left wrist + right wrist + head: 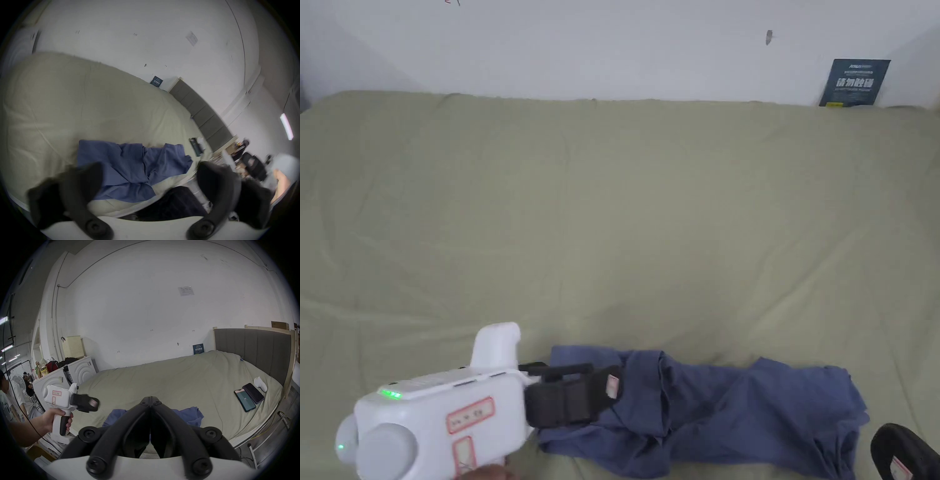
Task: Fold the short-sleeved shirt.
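Shirt [706,409] lies crumpled at the bed's [612,219] near edge. My left gripper [146,181] is spread, my right gripper [150,398] pressed together, empty. I should spread it flat first.

Open bed, clutter only at the edges

The wide olive-green bed sheet [625,206] lies bare beyond the crumpled blue short-sleeved shirt [725,412] at its near edge, giving free passage toward the white wall. Two dark smartphones [249,396] and a small white object [260,383] occupy the corner near the grey padded headboard [253,350]; white washing machines [81,369] stand just beside the opposite side.
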{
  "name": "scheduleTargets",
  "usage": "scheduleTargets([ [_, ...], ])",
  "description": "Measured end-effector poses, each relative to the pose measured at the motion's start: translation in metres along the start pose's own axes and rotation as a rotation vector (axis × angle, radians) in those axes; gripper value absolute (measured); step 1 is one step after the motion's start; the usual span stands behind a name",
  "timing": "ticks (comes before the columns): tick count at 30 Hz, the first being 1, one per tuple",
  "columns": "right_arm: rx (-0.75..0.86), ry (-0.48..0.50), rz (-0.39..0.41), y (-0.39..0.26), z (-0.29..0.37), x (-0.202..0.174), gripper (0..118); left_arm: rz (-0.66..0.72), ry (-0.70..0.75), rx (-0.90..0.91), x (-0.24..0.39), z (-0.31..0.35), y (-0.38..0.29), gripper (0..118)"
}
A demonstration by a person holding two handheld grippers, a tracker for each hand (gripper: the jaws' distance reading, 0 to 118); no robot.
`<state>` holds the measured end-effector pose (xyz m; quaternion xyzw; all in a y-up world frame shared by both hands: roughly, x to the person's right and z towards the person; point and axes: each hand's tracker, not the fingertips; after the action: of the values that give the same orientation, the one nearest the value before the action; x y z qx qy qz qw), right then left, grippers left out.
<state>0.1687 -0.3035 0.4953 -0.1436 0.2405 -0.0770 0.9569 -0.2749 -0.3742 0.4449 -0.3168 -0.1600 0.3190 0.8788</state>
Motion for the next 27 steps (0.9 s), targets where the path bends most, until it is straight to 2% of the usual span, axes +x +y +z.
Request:
scheduleTargets([
  [1,-0.004,-0.001,0.004,-0.001,0.0,-0.001,1,0.027,-0.023,0.059,-0.014,0.007,0.006,118],
  [5,-0.031,-0.01,0.02,-0.002,-0.004,-0.002,1,0.234,-0.064,-0.032,-0.089,0.008,0.012,118],
  [8,-0.055,-0.016,0.029,-0.001,-0.01,-0.004,1,0.412,-0.178,-0.145,-0.13,-0.021,0.004,118],
  [12,-0.064,-0.029,0.041,0.005,-0.014,-0.009,1,0.524,-0.203,-0.232,-0.188,-0.069,-0.021,118],
  [13,-0.063,-0.033,0.041,0.006,-0.014,-0.009,1,0.524,-0.32,-0.149,-0.187,-0.066,-0.02,118],
  [15,-0.061,-0.043,0.044,0.009,-0.015,-0.011,1,0.566,-0.464,-0.095,-0.179,-0.084,-0.013,118],
  [16,-0.062,-0.041,0.042,0.01,-0.017,-0.011,1,0.557,-0.372,-0.167,-0.176,-0.094,-0.019,118],
  [17,-0.068,-0.039,0.043,0.01,-0.02,-0.012,1,0.516,-0.415,-0.182,-0.171,-0.104,-0.02,117],
  [18,-0.078,-0.04,0.049,0.01,-0.024,-0.013,1,0.503,-0.403,-0.189,-0.167,-0.11,-0.018,112],
  [19,-0.09,-0.047,0.062,0.011,-0.027,-0.015,1,0.503,-0.377,-0.191,-0.164,-0.113,-0.016,97],
  [20,-0.091,-0.045,0.065,0.012,-0.029,-0.017,1,0.524,-0.324,-0.187,-0.169,-0.117,-0.019,62],
  [21,-0.088,-0.036,0.062,0.014,-0.028,-0.02,1,0.555,-0.204,-0.205,-0.175,-0.12,-0.021,9],
  [22,-0.081,-0.028,0.058,0.015,-0.028,-0.021,1,0.547,-0.087,-0.232,-0.179,-0.123,-0.025,9],
  [23,-0.079,-0.023,0.06,0.015,-0.029,-0.023,1,0.541,-0.188,-0.21,-0.179,-0.121,-0.029,9],
  [24,-0.08,-0.019,0.067,0.016,-0.03,-0.025,1,0.534,-0.219,-0.181,-0.171,-0.116,-0.025,9],
  [27,-0.08,-0.011,0.087,0.016,-0.029,-0.028,1,0.454,-0.08,-0.187,-0.153,-0.105,-0.017,9],
])
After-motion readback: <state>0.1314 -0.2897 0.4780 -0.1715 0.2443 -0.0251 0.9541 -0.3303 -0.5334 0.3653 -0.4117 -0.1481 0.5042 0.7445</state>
